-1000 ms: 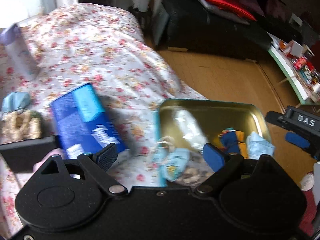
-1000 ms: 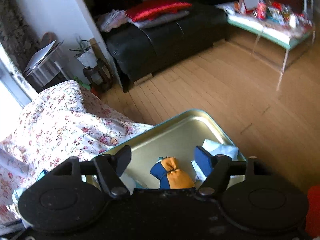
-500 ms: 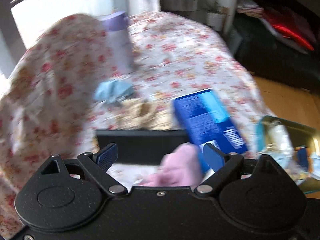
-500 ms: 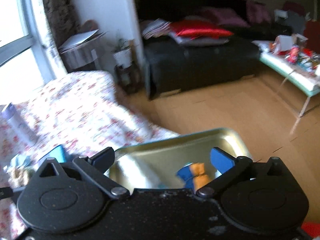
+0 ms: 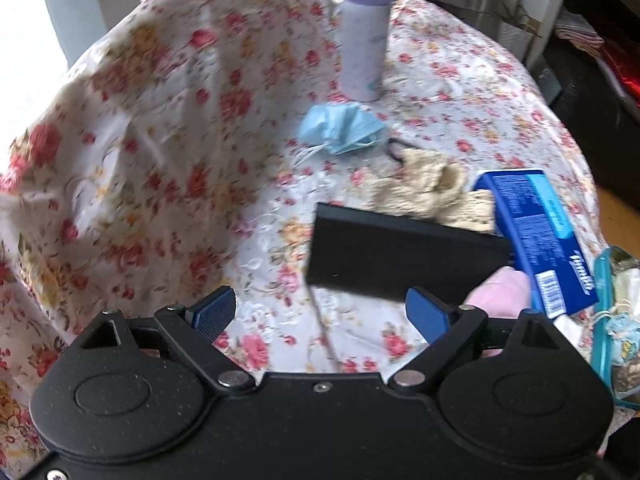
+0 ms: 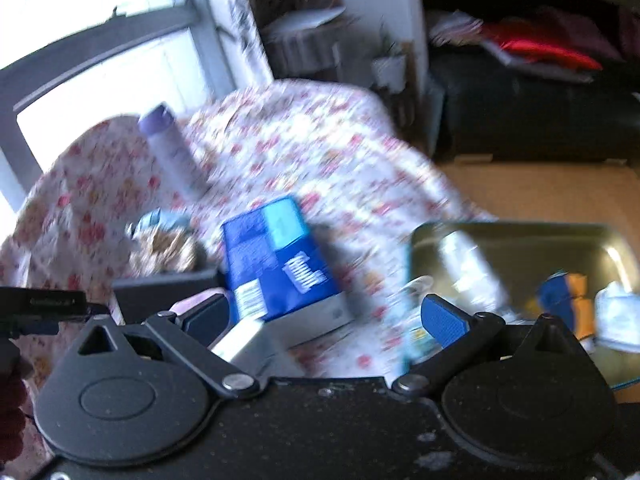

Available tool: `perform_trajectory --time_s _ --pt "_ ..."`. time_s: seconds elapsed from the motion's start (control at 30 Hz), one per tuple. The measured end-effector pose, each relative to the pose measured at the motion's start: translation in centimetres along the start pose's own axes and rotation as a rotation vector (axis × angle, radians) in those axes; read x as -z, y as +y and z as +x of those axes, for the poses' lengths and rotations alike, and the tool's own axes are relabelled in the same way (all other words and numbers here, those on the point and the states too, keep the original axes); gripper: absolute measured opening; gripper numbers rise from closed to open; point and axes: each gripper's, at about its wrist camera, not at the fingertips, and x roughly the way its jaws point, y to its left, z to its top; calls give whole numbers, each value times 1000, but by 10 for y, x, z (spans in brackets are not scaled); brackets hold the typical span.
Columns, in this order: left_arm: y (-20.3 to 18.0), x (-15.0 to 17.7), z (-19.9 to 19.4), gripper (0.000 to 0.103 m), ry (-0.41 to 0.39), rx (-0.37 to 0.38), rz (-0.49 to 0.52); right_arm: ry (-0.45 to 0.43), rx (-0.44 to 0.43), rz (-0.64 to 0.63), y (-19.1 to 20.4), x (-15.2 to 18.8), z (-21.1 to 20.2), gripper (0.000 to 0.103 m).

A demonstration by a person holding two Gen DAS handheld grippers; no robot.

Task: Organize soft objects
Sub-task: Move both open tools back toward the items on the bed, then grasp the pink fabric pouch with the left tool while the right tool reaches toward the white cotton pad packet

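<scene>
My left gripper (image 5: pixel 320 312) hangs open over the floral cloth (image 5: pixel 168 168), with nothing between its fingers. Beyond it lie a black flat case (image 5: pixel 400 256), a beige knitted piece (image 5: pixel 432 188) and a crumpled light-blue face mask (image 5: pixel 340 128). A pink soft thing (image 5: pixel 500 292) peeks out by the right fingertip. My right gripper (image 6: pixel 324 318) is wide open above a blue box (image 6: pixel 276 252) and holds nothing. A gold tray (image 6: pixel 520 240) on the right holds an orange-and-blue soft toy (image 6: pixel 568 300) and a pale mask (image 6: pixel 616 316).
A purple-capped bottle (image 5: pixel 366 36) stands upright behind the mask. The blue box (image 5: pixel 536 232) lies on a silver-white box (image 6: pixel 304 324). The cloth rises in a hump at the left. A black sofa (image 6: pixel 520 112) and wooden floor (image 6: pixel 540 192) lie beyond the table.
Both views have swung left, away from the tray and toward the cloth-covered table. The right jaws have widened; the orange-and-blue toy that was between them now lies in the tray.
</scene>
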Motion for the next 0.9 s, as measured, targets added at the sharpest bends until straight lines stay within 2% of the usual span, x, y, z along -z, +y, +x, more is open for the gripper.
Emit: perform_trajectory --time_s 0.23,0.37,0.7,0.9 --pt "4 4 12 89 28 13 -2 112 20 3 26 12 35 102" --pt "2 8 19 89 55 15 20 183 97 -49 30 22 47 101" --pt "-6 18 29 89 106 25 41 266 177 29 -1 55 4 100" --pt "-4 7 0 89 15 50 -13 219 167 55 -6 55 -11 100"
